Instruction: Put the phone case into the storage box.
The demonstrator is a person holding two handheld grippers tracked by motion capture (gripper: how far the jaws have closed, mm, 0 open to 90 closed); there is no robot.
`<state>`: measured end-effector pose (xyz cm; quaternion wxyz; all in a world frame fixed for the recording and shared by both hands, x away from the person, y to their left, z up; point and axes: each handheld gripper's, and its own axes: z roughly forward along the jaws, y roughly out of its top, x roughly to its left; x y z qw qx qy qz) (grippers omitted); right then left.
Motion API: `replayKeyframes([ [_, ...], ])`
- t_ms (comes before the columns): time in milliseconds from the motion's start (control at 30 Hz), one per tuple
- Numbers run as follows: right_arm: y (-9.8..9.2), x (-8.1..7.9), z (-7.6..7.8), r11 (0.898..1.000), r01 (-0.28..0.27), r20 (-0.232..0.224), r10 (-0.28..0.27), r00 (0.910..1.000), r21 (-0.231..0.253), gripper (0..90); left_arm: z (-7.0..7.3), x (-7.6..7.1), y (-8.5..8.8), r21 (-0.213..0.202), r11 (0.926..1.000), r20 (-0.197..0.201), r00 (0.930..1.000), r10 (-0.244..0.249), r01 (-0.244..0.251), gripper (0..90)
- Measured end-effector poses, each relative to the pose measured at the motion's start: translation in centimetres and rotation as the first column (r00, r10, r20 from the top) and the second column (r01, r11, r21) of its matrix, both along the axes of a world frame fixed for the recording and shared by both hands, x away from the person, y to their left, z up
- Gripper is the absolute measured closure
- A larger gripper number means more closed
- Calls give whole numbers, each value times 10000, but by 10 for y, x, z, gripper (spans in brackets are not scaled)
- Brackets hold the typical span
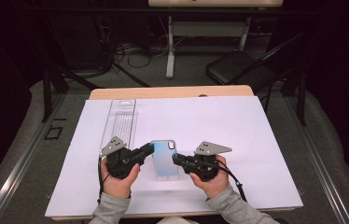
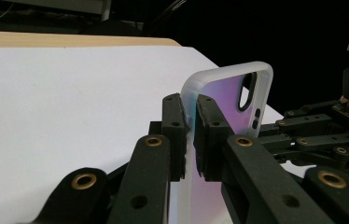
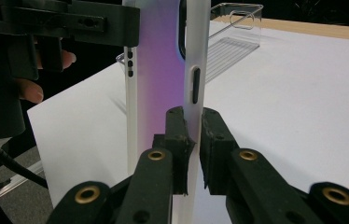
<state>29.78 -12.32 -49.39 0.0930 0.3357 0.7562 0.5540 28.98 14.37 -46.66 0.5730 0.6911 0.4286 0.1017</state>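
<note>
A wooden table [image 1: 170, 92] carries a large white sheet [image 1: 238, 130] that covers nearly all of its top, with a strip of bare wood showing along the far edge. Beyond the table stand a black folding chair [image 1: 238, 67] and a tangle of cables on the floor.

On the sheet, toward its far left corner, lies a clear plastic tray [image 1: 119, 122] — long, narrow and empty-looking, its ribbed floor visible in the right gripper view [image 3: 231, 44].

Near the middle of the sheet, toward the person's edge, is a phone case [image 1: 164, 158] with a frosted white rim and a back that shades from blue to purple. It is held between the two tools, lifted off the sheet — how high cannot be told.

The left gripper [image 1: 150, 149] comes in from the case's left side and is clenched on its rim; in the left gripper view the two pads press the rim [image 2: 189, 116] just below a rounded corner. The right gripper [image 1: 176, 160] comes in from the opposite side and grasps the other long rim [image 3: 192, 122], below the button slot.
</note>
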Motion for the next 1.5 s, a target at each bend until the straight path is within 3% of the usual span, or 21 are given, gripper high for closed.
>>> replayKeyframes([
  [1500, -1, 1, 0, 9999, -102, -40, 102, 9999, 93, 826, 0, 2, 4, -163, 9996, -55, 9997, -224, 223, 847],
])
